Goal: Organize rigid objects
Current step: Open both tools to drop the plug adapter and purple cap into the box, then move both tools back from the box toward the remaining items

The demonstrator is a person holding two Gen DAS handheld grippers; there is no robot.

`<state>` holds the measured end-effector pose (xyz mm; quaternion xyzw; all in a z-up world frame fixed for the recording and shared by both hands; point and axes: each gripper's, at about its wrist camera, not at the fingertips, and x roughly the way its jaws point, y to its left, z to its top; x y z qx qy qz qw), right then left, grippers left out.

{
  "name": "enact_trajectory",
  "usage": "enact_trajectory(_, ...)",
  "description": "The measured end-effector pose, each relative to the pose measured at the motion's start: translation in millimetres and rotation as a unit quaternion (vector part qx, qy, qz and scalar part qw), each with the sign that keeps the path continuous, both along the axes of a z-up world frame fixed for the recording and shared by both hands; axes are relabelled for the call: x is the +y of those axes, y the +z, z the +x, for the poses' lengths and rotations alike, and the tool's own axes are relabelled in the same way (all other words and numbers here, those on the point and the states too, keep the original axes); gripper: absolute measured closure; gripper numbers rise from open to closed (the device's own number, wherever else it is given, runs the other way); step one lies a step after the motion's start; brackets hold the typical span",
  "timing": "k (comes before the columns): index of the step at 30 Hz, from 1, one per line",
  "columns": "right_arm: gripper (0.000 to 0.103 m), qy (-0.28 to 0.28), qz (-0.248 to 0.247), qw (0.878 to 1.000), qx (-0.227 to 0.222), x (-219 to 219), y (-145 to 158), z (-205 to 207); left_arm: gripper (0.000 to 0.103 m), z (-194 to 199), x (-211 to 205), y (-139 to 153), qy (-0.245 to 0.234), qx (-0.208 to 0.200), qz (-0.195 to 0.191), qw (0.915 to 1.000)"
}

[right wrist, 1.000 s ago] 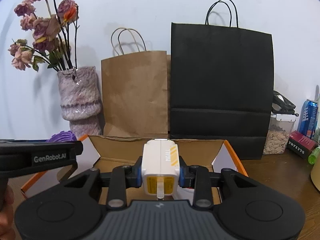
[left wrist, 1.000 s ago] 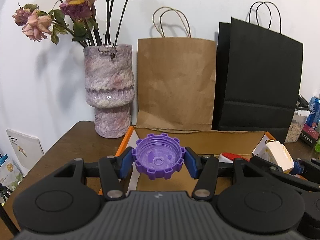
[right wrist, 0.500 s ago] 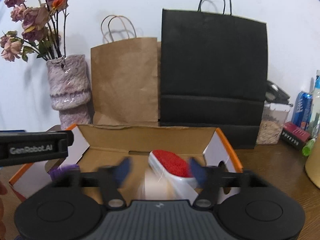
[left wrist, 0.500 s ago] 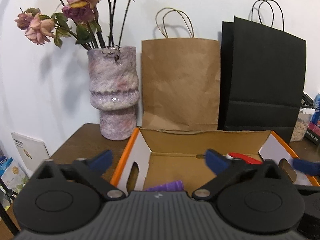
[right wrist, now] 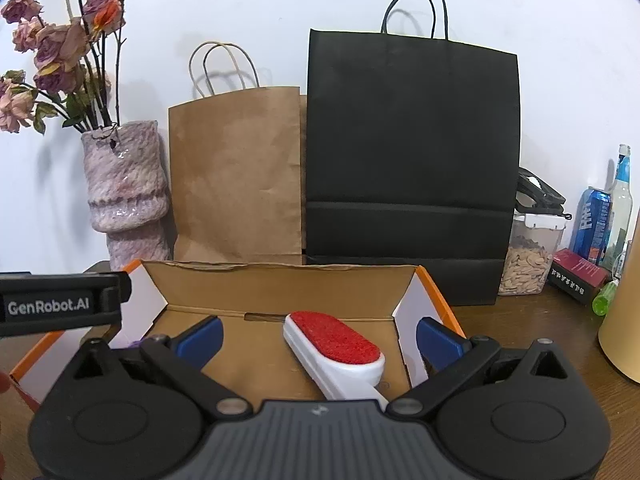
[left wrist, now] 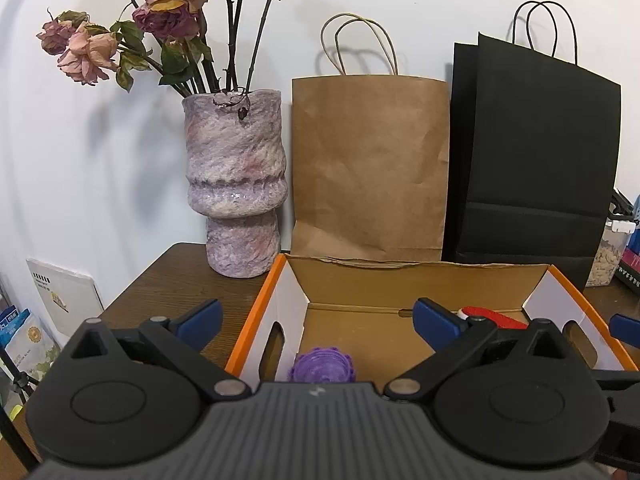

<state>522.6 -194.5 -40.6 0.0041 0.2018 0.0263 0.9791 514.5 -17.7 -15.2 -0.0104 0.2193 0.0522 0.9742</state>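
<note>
An open cardboard box with orange edges [left wrist: 256, 316] [right wrist: 436, 292] sits on the brown table. A purple ridged cap [left wrist: 323, 366] lies on the box floor, just below my left gripper [left wrist: 316, 320], which is open and empty over the box's left end. A white brush with a red pad [right wrist: 334, 342] lies in the box under my right gripper [right wrist: 320, 334], which is open and empty; its red pad also shows in the left wrist view [left wrist: 492, 314]. The white and yellow block is out of sight.
A purple vase of dried roses [left wrist: 234, 184], a brown paper bag [left wrist: 368, 168] and a black paper bag [right wrist: 412, 160] stand behind the box. A seed jar [right wrist: 528, 256], a can [right wrist: 592, 224] and a bottle [right wrist: 622, 200] stand at the right.
Both grippers opened. The purple cap dropped from the left gripper into the box; the white and yellow block left the right gripper and went out of view. Both grippers drew back slightly.
</note>
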Motion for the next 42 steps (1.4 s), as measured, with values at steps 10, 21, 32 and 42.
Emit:
enact_trajectory(10, 0.0, 0.005, 0.001, 1.0, -0.007, -1.2, 4.9, -9.0, 0.0, -11.8, 1.0, 5.0, -0.004, -0.009, -0.004, 0.9999)
enact_trajectory(21, 0.0, 0.014, -0.002, 1.0, -0.02, -9.8, 10.1, -38.1, 0.0, -41.3, 9.7, 14.1, -0.003, -0.017, -0.016, 0.9997)
enact_trajectory(32, 0.0, 0.029, -0.016, 0.999, -0.03, -10.8, 11.4, -80.4, 0.0, -79.9, 8.2, 13.7, -0.018, -0.016, -0.006, 0.9997)
enact_trajectory(42, 0.0, 0.041, -0.028, 0.998, -0.032, -8.6, 10.9, -116.8, 0.0, -116.7, 6.1, 11.8, -0.032, -0.016, 0.004, 0.9994)
